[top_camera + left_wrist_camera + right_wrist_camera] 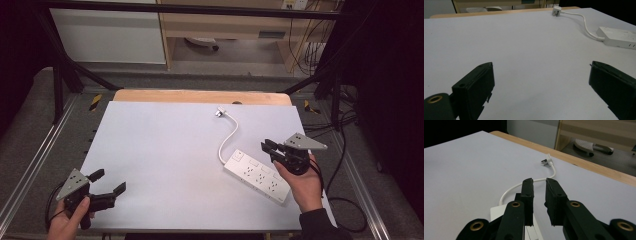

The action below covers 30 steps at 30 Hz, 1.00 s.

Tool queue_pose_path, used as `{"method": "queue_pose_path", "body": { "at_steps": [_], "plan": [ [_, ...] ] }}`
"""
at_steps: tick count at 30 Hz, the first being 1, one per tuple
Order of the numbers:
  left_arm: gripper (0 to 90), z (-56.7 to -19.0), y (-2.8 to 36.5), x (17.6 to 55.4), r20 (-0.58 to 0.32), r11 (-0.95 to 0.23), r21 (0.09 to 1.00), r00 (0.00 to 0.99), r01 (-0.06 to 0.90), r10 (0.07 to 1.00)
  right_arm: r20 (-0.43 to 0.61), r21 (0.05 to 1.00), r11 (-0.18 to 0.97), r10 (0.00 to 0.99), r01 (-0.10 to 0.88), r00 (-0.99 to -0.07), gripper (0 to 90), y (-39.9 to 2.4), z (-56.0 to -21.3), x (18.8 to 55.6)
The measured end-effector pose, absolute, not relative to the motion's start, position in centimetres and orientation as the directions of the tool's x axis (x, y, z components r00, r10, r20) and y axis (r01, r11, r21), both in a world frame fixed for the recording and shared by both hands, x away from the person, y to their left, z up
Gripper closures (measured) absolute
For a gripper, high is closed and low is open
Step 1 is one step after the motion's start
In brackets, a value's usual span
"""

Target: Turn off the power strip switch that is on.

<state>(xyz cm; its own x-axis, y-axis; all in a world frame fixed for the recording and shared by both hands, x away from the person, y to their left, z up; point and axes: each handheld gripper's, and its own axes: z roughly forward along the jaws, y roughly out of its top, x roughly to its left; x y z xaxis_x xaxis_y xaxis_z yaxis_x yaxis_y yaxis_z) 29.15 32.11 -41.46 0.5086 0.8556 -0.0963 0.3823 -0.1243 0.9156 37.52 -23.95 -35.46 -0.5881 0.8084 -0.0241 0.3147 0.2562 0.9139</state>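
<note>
Lying on the right half of the pale grey table top (165, 150): a white, flat, oblong plastic power strip (256, 175), set at a slant, its near end close to the table's right edge and its far end toward the middle. Running from that far end, a white round cable (230, 137), curving away to a white plug (220, 112) near the far edge, just short of the bare wooden strip (200, 96) along it.

Held above the strip's right part, near the right edge: the right gripper (268, 147) in the right hand (302, 185), pointing left and far. Jaws narrowed to a slim gap with nothing between them; not touching the strip as far as the right gripper view (539, 182) shows, the cable passing beyond the tips.

Near the left near corner: the left gripper (107, 181) in the left hand (67, 222), jaws spread wide over bare table, nothing between them (541, 75).

Open room: the whole left and middle of the table top, from near edge to far. Little margin right of the strip. Beyond the edges, a black metal frame (60, 85) with dark floor on either side.
</note>
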Motion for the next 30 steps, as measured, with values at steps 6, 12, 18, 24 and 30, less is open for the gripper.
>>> {"method": "queue_pose_path", "body": {
  "at_steps": [6, 12, 18, 24, 30],
  "plan": [
    [6.4, -41.5, 32.1, 29.1, -0.096, -0.125, 0.915, 0.509, 0.383, 0.855, -0.019, 0.893, 0.284, 0.8, 0.35, -0.599, 81.0, -23.8, -35.5, 38.3],
    [6.4, -41.5, 32.1, 29.2, -0.095, -0.127, 0.915, 0.51, 0.382, 0.855, -0.018, 0.882, 0.301, 0.791, 0.363, -0.612, 84.0, -23.5, -35.4, 38.7],
    [6.4, -41.5, 32.1, 29.2, -0.094, -0.128, 0.915, 0.51, 0.383, 0.855, -0.016, 0.873, 0.314, 0.784, 0.374, -0.62, 84.8, -23.3, -35.5, 39.2],
    [6.4, -41.5, 32.1, 29.2, -0.092, -0.13, 0.915, 0.511, 0.382, 0.855, -0.015, 0.86, 0.332, 0.777, 0.388, -0.63, 86.9, -23.1, -35.9, 39.5],
    [6.5, -41.5, 32.1, 29.2, -0.092, -0.131, 0.915, 0.512, 0.382, 0.854, -0.007, 0.85, 0.34, 0.771, 0.402, -0.637, 88.9, -23.0, -36.1, 39.8]
  ]
}}
